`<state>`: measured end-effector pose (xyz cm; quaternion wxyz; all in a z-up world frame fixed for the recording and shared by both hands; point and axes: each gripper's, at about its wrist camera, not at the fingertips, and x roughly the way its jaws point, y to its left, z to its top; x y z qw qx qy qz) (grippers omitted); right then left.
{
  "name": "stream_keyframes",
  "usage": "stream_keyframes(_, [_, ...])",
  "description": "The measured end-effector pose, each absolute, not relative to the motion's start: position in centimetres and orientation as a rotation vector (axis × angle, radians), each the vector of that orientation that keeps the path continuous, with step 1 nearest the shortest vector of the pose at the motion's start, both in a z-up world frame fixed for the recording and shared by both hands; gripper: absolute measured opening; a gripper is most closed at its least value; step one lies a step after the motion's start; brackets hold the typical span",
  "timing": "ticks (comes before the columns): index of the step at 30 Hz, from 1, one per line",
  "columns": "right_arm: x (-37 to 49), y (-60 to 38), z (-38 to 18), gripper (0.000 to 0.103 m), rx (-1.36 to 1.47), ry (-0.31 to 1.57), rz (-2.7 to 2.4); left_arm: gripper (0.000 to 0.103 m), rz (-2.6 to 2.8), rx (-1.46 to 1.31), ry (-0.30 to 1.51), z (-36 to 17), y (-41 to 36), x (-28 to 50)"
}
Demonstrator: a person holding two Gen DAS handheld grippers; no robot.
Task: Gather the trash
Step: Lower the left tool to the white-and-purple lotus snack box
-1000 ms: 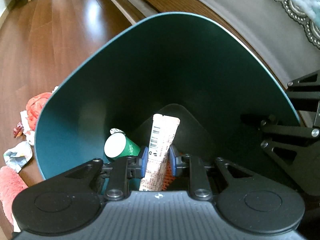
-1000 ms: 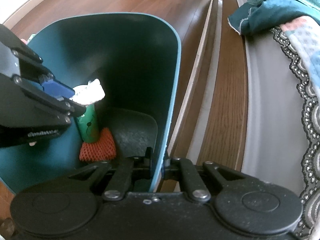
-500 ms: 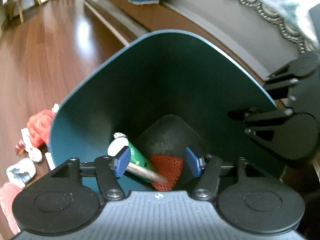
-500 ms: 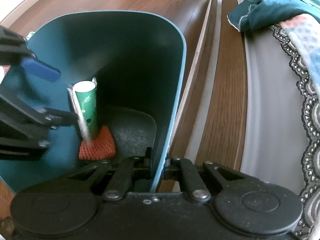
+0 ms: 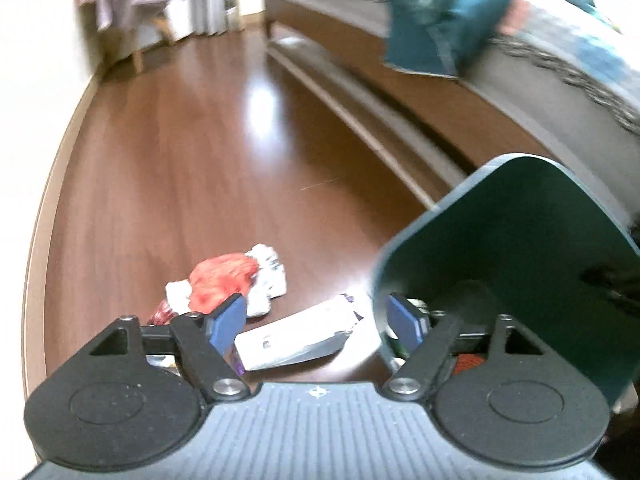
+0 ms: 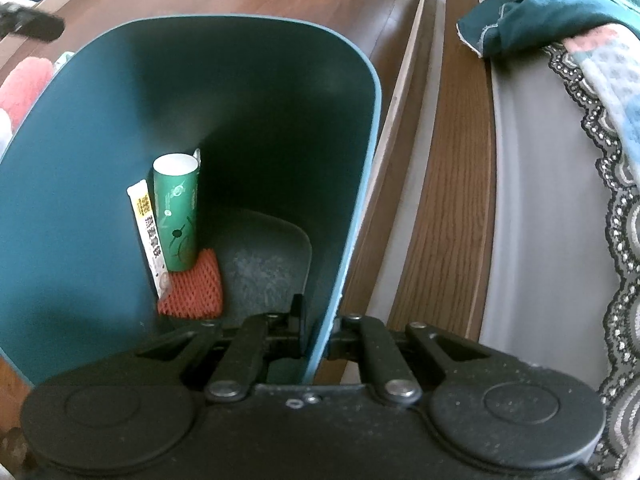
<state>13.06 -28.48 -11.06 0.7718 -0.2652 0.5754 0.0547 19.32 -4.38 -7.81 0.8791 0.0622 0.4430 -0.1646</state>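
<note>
Left hand-held gripper [image 5: 316, 322] agape, empty; right [image 6: 316, 330] clamped on bin rim [image 6: 360, 208]

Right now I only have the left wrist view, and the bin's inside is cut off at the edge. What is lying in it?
Observer: A green tube with a white top stands upright against the teal bin's wall, with an orange foam net at its foot.
Operator: Anything else in there?
Observer: A white sachet with printed text leans on the wall just left of the tube.
Operator: And what is steadying the bin?
Observer: The right tool is shut on the bin's near wall, one finger inside and one outside.
</note>
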Motion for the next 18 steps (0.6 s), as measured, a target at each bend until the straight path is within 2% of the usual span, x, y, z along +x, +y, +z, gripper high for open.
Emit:
stream_keyframes(6, [12.2,-28.4,-11.4,0.009,-0.608,1.252,0.143,0.080,-0.246,0.040,1.043,-12.3,-2.4,23.3])
stream_keyframes(18, [12.2,-28.9,-11.8,0.011,-0.598,1.277,0.145,0.080,-0.536,0.266,1.140,-20.4,-4.8,27.8])
